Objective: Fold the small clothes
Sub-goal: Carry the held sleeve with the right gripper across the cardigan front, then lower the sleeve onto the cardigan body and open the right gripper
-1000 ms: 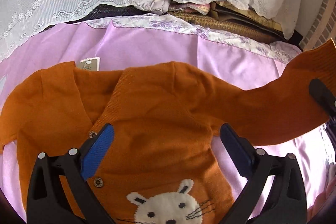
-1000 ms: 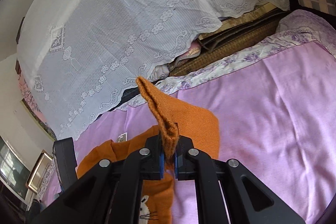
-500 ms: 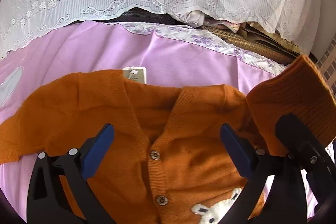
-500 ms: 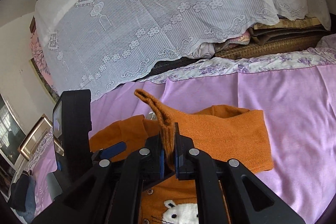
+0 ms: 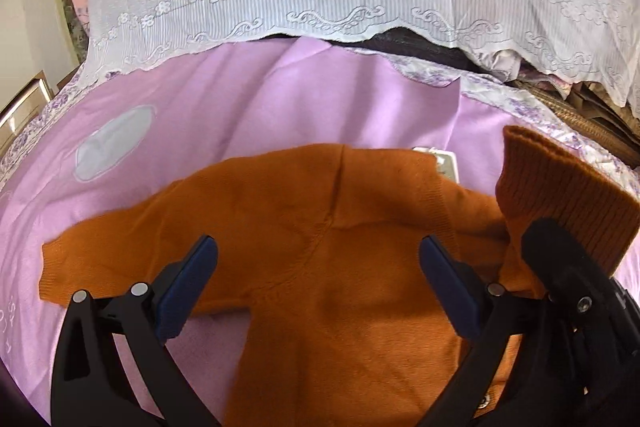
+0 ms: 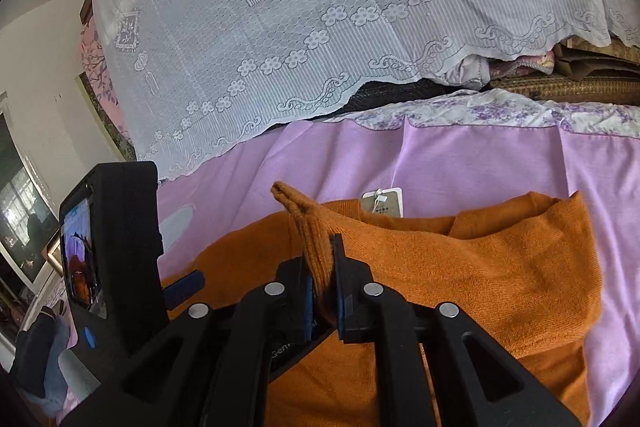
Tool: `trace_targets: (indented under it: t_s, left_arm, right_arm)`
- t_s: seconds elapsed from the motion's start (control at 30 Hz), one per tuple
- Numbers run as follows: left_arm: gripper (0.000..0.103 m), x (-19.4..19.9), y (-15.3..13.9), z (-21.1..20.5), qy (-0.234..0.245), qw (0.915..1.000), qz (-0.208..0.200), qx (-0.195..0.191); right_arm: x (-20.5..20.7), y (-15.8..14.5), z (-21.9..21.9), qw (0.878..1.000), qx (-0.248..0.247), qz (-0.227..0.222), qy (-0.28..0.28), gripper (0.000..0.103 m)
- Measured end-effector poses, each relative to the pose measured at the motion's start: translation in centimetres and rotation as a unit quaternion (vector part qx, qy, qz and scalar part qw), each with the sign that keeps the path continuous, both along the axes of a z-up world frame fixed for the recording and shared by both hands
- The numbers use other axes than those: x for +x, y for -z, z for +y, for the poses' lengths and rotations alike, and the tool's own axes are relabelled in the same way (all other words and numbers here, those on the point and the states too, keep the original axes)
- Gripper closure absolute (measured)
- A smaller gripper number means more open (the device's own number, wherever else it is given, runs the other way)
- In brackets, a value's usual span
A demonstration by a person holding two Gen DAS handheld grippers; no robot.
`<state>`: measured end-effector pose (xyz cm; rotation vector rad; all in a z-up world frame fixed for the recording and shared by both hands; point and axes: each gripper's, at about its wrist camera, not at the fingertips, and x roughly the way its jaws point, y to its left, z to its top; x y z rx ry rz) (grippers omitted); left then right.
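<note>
The orange cardigan lies spread on the pink bedsheet, with its ribbed sleeve cuff lifted over the body. Your right gripper has its jaws clamped on that cuff. Your left gripper hovers above the cardigan, jaws wide apart and holding nothing; a paper tag shows at the collar.

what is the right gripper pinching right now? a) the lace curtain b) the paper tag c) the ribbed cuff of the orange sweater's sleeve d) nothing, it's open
c: in the right wrist view the right gripper is closed on the ribbed cuff of the orange sweater, with the sleeve folded across the body; the paper tag lies untouched behind the collar.
</note>
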<state>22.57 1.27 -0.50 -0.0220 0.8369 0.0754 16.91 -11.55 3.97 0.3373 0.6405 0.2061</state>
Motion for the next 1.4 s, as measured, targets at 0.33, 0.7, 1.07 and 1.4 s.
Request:
trace_targets:
  t_s: [0.33, 0.7, 1.07, 1.4]
  left_arm:
    - [0.004, 1.1, 2.8, 2.7, -0.066, 0.9970, 0.040, -0.003]
    - [0.004, -2.2, -1.5, -0.2, 0.039, 0.9962, -0.005, -0.078]
    - [0.004, 0.0, 5.2, -4.1, 0.086, 0.9916, 0.094, -0.021]
    - [0.004, 0.2, 4.2, -3.1, 0.049, 0.9959, 0.076, 0.005]
  right_arm:
    - [2.1, 2.7, 1.5, 0.997, 0.026, 0.042, -0.053, 0.059]
    - [-2.0, 0.2, -8.0, 0.999, 0.045, 0.022, 0.014, 0.063]
    - [-0.3, 10.0, -18.4, 0.973, 0.136, 0.165, 0.086, 0.103]
    - [2.1, 7.5, -17.4, 0.985, 0.082, 0.119, 0.091, 0.096]
